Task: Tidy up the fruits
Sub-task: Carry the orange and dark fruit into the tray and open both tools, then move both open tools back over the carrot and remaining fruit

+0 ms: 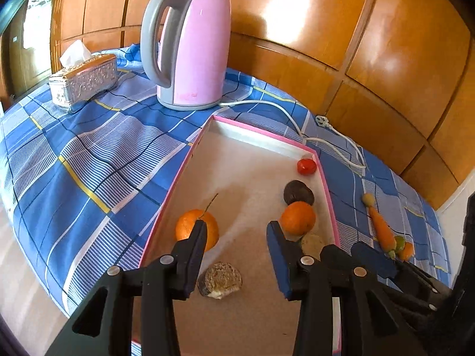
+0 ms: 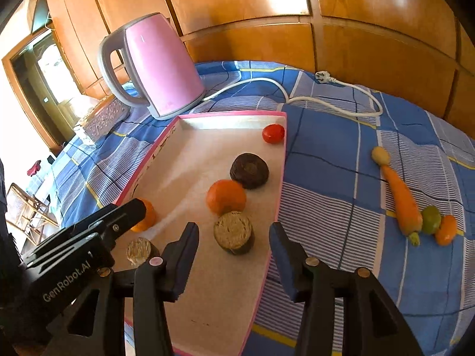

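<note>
a blue plaid tablecloth (image 2: 341,163) covers the table, backed by glossy wooden panels (image 2: 237,6). a pink electric kettle (image 1: 196,50) with a grey handle stands upright at the far side, its white cord (image 2: 297,95) trailing over the cloth to a loose plug. left of the kettle sits a silver embossed tissue box (image 1: 84,81).

a shallow pink-rimmed tray (image 2: 274,207) lies in front of the kettle. inside it: a red tomato (image 2: 273,133) in the far right corner, then a dark brown round piece (image 2: 250,170), an orange (image 2: 226,200) touching it, and a tan-topped cut piece (image 2: 234,233) just in front of that orange. a second orange (image 1: 190,228) with a thin stem lies near the tray's left wall, and another tan cut piece (image 1: 220,279) lies nearer the camera.

on the cloth to the right of the tray, well apart from it, lie a carrot (image 2: 402,197), a pale yellow piece (image 2: 380,155) at its far end, a small green fruit (image 2: 431,219) and a small orange fruit (image 2: 446,230) beside its near end.

the left gripper (image 1: 237,231) hangs over the tray, jaws apart and empty, its left finger in front of the stemmed orange. the right gripper (image 2: 234,237) hangs over the tray's right edge, jaws apart, holding nothing.
</note>
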Demonstrator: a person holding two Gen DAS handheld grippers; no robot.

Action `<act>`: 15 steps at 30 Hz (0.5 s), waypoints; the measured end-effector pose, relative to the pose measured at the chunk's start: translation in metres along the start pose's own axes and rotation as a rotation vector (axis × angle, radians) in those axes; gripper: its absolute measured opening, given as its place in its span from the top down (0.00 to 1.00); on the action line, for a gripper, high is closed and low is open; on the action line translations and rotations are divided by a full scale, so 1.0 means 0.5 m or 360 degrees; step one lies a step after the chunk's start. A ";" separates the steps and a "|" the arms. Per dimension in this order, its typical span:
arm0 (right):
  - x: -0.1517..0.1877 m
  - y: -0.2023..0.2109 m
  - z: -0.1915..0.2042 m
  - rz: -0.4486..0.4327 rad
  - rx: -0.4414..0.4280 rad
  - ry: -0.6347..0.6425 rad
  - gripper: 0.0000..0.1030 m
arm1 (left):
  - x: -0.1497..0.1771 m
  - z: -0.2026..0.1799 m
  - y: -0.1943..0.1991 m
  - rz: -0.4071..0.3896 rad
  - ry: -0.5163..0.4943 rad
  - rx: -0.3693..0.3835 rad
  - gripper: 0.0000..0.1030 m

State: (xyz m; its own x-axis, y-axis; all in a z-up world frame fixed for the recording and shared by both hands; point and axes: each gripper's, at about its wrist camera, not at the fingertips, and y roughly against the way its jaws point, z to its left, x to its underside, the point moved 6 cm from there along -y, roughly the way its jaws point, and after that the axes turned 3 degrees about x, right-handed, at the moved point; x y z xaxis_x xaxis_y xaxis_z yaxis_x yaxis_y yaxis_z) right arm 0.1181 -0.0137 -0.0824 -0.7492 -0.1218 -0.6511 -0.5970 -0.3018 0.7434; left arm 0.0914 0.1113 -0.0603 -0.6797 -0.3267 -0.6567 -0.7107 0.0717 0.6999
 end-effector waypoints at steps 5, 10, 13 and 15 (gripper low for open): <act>0.008 0.014 -0.005 -0.0015 0.0020 -0.0008 0.51 | 0.006 -0.009 0.009 0.0000 -0.0023 0.0004 0.59; 0.015 0.023 -0.013 -0.0023 0.0035 -0.0030 0.51 | 0.014 -0.021 0.017 0.0002 -0.0051 0.0006 0.59; 0.016 0.027 -0.020 -0.0032 0.0052 -0.0042 0.51 | 0.020 -0.030 0.018 0.0004 -0.0070 0.0004 0.59; 0.018 0.030 -0.024 -0.0037 0.0061 -0.0044 0.51 | 0.023 -0.035 0.017 0.0014 -0.0080 0.0008 0.59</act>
State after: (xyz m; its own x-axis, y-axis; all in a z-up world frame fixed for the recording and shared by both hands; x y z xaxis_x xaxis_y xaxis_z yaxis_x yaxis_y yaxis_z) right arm 0.1059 -0.0305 -0.0788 -0.7422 -0.0889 -0.6643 -0.6246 -0.2677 0.7336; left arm 0.0805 0.0915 -0.0570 -0.6940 -0.2785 -0.6639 -0.7055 0.0793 0.7042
